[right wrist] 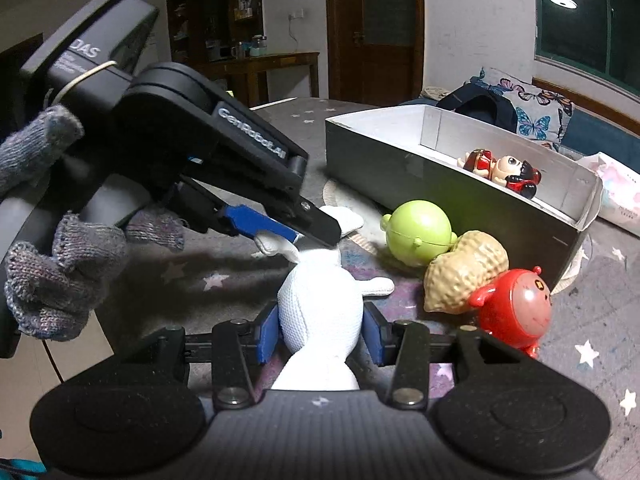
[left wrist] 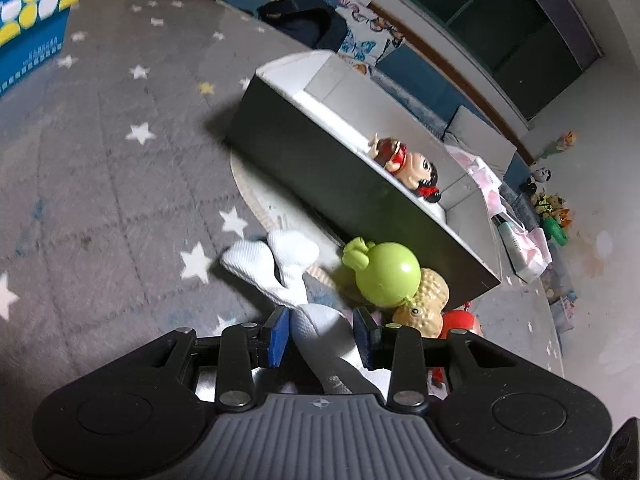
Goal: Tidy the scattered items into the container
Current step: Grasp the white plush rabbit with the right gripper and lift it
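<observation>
Right gripper (right wrist: 320,332) clamped on plush (right wrist: 320,300) at mid-body, pads tight to both sides. Plush flat on surface (right wrist: 224,248), on near side of box (right wrist: 400,176), not yet in. Left gripper (left wrist: 322,332) at far end of same plush, jaws wide w/ white fabric between; can't tell whether pressing or just straddling. Gloved hand (right wrist: 60,280) behind it. Main risk: two grippers on one soft toy, so a tug-of-war on lift w/ uneven pull, stretching or twisting the fabric, or a slip out of the looser hold. Soft, squashy body = poor purchase. Likely to sag and swing from a mid-body pinch, limbs dangling & catching box rim on the way over. Crowded too: green toy (right wrist: 420,232), peanut (right wrist: 464,272) & red toy (right wrist: 516,308) packed just right of plush, btwn it and box wall. Low sweep toward box apt to knock them, esp. to roll the round green one away across surface. Doll (right wrist: 500,168) already in box toward right end, so room enough inside. Even so, release too near the rim apt to leave plush draped over the wall, not in. Safer, prob.: free one gripper first, lift clear of the toys, then over the rim.
</observation>
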`<control>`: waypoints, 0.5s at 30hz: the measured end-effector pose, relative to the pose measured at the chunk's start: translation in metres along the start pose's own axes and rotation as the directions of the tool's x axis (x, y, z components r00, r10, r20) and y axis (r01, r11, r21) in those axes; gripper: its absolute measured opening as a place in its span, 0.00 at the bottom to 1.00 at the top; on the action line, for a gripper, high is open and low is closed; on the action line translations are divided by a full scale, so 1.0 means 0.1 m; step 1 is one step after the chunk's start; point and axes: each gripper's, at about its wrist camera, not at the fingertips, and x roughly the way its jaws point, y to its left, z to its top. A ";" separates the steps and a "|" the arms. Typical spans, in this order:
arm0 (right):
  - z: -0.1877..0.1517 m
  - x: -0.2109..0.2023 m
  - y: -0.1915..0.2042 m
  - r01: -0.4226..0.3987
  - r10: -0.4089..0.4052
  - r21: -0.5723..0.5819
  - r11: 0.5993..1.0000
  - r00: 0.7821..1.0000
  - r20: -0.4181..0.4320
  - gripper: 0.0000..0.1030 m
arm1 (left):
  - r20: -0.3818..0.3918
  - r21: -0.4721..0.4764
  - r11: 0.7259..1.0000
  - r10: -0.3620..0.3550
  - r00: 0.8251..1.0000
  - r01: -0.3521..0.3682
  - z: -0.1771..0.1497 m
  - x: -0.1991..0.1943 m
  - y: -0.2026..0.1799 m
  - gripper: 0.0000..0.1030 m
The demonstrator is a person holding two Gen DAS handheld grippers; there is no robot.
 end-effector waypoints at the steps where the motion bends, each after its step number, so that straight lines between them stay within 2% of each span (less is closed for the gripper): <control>1: 0.00 0.00 0.01 0.000 0.000 -0.003 1.000 1.000 0.000 0.43 | -0.004 -0.006 1.000 0.003 1.000 -0.003 0.00 0.02 0.00 0.36; 6: 0.01 -0.05 -0.01 0.001 -0.001 -0.007 1.000 1.000 0.003 0.44 | -0.005 -0.004 1.000 -0.007 1.000 0.007 -0.01 0.05 0.01 0.37; 11: 0.00 -0.19 -0.05 -0.008 0.008 -0.004 1.000 1.000 0.016 0.43 | 0.013 0.009 1.000 -0.015 1.000 0.014 -0.04 0.05 0.00 0.31; 13: 0.00 -0.21 -0.04 -0.010 0.010 -0.003 1.000 1.000 0.018 0.36 | 0.017 0.015 1.000 -0.018 1.000 0.017 -0.03 0.03 -0.02 0.29; 15: 0.00 -0.22 -0.04 -0.006 0.006 -0.004 1.000 1.000 0.016 0.34 | 0.025 0.022 1.000 -0.020 0.999 0.020 -0.03 0.01 -0.04 0.27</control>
